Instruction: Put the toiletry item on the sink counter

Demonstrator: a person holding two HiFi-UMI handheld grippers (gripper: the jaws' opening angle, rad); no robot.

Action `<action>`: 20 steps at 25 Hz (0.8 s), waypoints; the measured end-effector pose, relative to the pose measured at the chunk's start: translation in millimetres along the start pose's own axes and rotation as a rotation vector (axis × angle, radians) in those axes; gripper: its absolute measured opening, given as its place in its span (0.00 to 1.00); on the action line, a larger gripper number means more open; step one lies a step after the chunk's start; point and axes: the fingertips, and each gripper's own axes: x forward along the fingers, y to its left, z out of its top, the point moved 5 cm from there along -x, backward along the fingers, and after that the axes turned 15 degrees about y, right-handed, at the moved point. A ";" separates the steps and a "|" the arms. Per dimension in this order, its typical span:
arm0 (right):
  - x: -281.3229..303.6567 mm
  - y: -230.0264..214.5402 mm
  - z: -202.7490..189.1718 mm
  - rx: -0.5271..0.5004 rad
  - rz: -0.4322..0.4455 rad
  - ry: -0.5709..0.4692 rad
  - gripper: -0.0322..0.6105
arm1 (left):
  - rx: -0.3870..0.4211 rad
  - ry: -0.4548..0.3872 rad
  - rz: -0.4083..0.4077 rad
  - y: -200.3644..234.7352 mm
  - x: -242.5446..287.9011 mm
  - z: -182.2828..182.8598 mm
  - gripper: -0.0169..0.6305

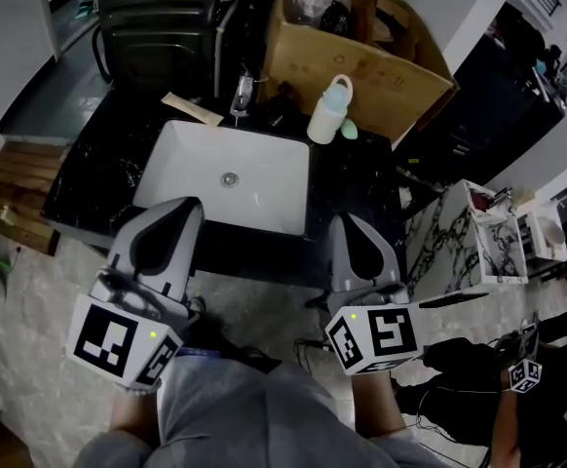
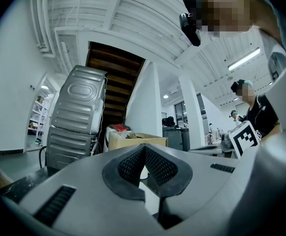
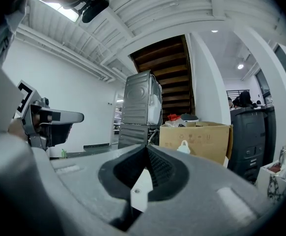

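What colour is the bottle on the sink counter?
White bottle, pale bluish cap; best in the head view.

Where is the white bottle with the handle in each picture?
Head view: the white bottle stands on the black counter, right of the sink and in front of the cardboard box.
Left gripper view: I can't make it out; the box peeks over the left gripper.
Right gripper view: small, right of middle, against the box.
Shared landmark: the cardboard box.
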 end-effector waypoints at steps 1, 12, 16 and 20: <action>-1.4 -0.1 -0.7 0.001 0.000 0.001 0.05 | 0.001 -0.002 -0.001 -1.2 -0.2 0.4 0.03; -9.9 0.8 -0.6 -0.004 0.000 -0.002 0.05 | 0.000 -0.004 0.000 -7.0 -3.6 -0.4 0.03; -12.9 0.0 -1.0 -0.006 -0.003 0.000 0.05 | -0.001 -0.004 -0.005 -9.7 -3.9 -0.5 0.03; -14.9 0.0 1.0 -0.007 -0.001 -0.005 0.05 | 0.002 -0.005 -0.006 -11.5 -4.5 1.7 0.03</action>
